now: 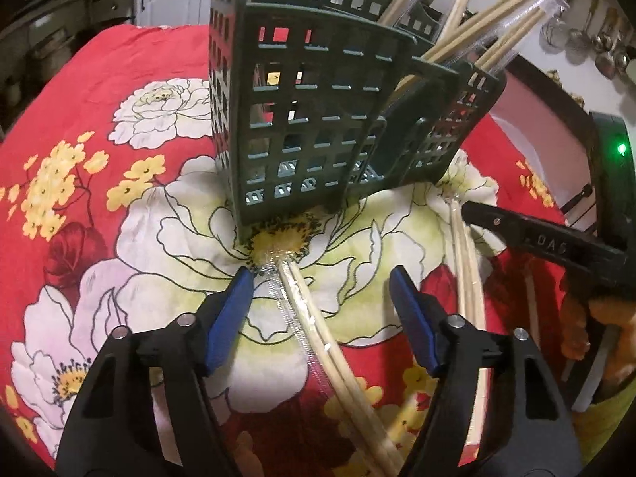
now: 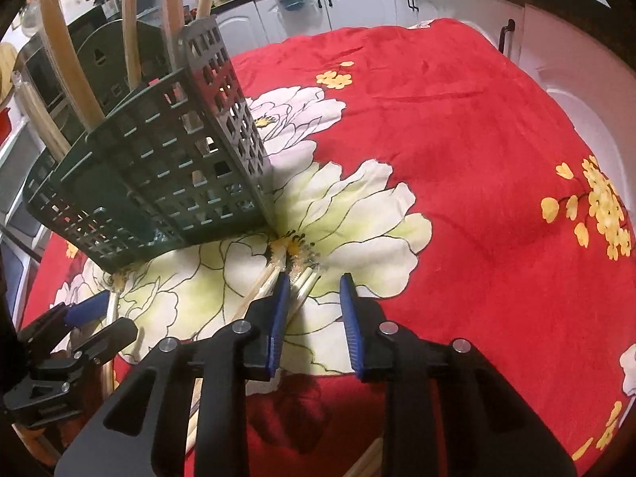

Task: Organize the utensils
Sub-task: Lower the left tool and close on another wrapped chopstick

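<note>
My left tongs [image 1: 322,278] stand wide open and hold nothing; one wrapped pair of chopsticks [image 1: 314,326] lies on the flowered cloth [image 1: 119,79] between the two blue pads, with its tip close to the foot of the green basket [image 1: 318,119]. My right tongs [image 2: 314,282] are open too, but more narrow, and empty; under them another pair of chopsticks [image 2: 274,274] points to the same basket [image 2: 159,167], where several wrapped pairs already stand in a compartment. I judge the step now is to pick the pair in front of the left tongs. To do it well, I should lower until both pads are at each side of the sticks, close slowly so that the plastic wrapper does not slip, and take them near the middle for balance. Then I lift, turn them upright and drop them among the others. The cloth is soft and wrinkled, so the pads may catch it; I should stay just above it.
</note>
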Demonstrator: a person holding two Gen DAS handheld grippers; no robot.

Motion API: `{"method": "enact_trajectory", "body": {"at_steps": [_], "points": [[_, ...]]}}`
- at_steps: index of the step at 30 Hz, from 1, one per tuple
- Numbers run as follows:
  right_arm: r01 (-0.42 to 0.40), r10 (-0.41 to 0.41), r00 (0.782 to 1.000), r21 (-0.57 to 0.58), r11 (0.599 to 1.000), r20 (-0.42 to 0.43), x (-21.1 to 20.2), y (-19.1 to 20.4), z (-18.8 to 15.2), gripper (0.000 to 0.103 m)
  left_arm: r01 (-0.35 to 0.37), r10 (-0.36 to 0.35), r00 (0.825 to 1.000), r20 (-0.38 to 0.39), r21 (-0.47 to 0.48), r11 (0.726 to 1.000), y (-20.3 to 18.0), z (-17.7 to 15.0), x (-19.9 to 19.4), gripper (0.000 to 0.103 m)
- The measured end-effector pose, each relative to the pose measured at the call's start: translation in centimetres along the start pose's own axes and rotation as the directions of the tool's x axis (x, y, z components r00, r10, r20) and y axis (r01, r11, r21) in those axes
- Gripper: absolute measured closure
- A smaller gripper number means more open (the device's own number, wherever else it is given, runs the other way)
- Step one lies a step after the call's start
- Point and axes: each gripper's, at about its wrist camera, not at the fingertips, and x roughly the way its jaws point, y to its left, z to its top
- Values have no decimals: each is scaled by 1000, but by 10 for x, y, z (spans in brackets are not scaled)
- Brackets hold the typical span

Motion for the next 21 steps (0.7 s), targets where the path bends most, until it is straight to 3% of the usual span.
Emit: {"method": "enact_trajectory", "body": {"at_steps": [6,8,9,17,21], "points": [[-23,23,1000,9,1000,-7,-2,-6,-1,82,-30,30,1000,9,31,999,5,-1,0,58],[22,-22,1000,8,1000,-16,-2,-7,-1,98,-35,35,999,8,39,999,6,-1,-1,61],[27,-27,999,7,1000,-17,-1,-8,-2,100,-35,35,999,8,40,999,8,-1,-1,63],[-66,67,998,95,993,-11,-13,-16,0,96,22,-22,1000,5,-39,999,29,0,-3,82],[-50,53,998,101,994,-27,-6,-13,4,96,26,-26,1000,7,-50,998,33,0,-5,87]]}}
